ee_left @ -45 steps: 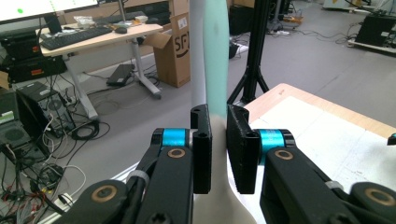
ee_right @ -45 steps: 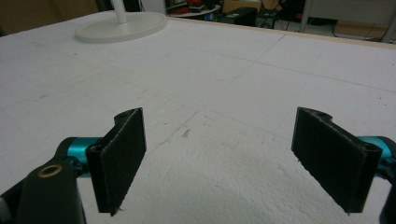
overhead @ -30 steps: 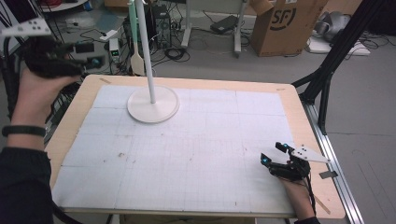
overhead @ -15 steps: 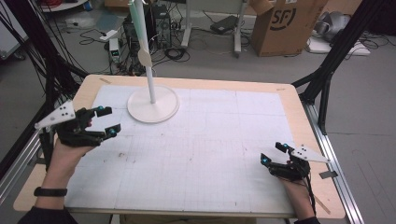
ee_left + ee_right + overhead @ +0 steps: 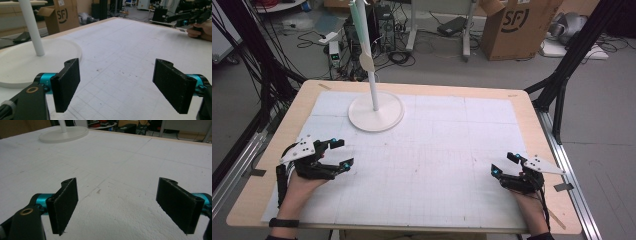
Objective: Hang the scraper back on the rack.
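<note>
**Both grippers spread wide over the mat, the white stand ahead of the left one**

High view: the left gripper [image 5: 334, 156] sits low at the near-left of the gridded mat [image 5: 442, 150], jaws far apart and holding nothing. The white stand [image 5: 376, 111], a round base with an upright pole, lies ahead of it and a little toward the table's middle, near but not touching. The right gripper [image 5: 504, 166] rests at the near-right edge, well apart from the stand, also spread and empty.

Left gripper view: between the two black jaws there is only bare mat. The stand's base [image 5: 27, 65] lies off to the left-hand jaw's side, its pole [image 5: 32, 27] rising beyond. The step looks like a reach for the stand; to do it well, I would turn the gripper until the pole sits centred between the jaws, then come in level so neither jaw knocks it sideways.

Right gripper view: the jaws stand wide with the mat's rough surface between them; the stand's base [image 5: 63, 134] is far ahead, toward the left-hand jaw. This gripper seems best kept low, clear of the other's path.
</note>
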The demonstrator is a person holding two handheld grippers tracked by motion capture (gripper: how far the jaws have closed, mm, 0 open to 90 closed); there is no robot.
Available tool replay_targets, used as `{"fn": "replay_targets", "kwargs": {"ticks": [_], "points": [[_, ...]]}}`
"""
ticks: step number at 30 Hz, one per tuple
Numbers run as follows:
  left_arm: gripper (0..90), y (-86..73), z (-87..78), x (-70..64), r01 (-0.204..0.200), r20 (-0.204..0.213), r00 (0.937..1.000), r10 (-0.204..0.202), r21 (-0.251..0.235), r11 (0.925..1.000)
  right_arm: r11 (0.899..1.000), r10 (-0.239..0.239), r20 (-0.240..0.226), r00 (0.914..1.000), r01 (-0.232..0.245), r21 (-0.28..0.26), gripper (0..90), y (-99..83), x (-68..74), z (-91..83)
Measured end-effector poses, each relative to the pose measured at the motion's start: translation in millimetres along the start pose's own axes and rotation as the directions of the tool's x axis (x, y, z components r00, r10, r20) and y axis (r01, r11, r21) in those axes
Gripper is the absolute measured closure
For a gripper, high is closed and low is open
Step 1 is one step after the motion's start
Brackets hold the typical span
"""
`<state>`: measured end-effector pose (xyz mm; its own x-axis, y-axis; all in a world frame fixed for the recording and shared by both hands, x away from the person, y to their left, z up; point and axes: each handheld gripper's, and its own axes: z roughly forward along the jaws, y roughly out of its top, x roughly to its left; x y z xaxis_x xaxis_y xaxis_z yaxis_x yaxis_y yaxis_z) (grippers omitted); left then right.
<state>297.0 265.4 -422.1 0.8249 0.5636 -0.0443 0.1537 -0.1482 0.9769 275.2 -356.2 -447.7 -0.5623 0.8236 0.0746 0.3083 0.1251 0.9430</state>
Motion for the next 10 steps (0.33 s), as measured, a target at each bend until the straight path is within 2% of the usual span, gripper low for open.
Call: {"fn": "replay_targets", "kwargs": {"ticks": [2,4,10], "points": [[22.2,-3.0,-0.2,-0.5,0.007,0.005,1.0000,-0.007,-0.008,0.9999,1.000,-0.002,0.000,1.0000,0.002,0.001,16.9,0.0,-0.1,0.0],[22.1,-5.0,-0.7,-1.0,0.004,-0.006,1.0000,-0.004,-0.006,1.0000,1.000,-0.002,0.000,1.0000,0.002,0.001,16.9,0.0,-0.1,0.0],[22.3,-6.2,0.7,-2.7,-0.012,-0.020,0.9997,0.012,0.024,0.9997,1.000,0.002,-0.002,1.0000,-0.002,0.000,16.9,0.0,-0.1,0.1]]}}
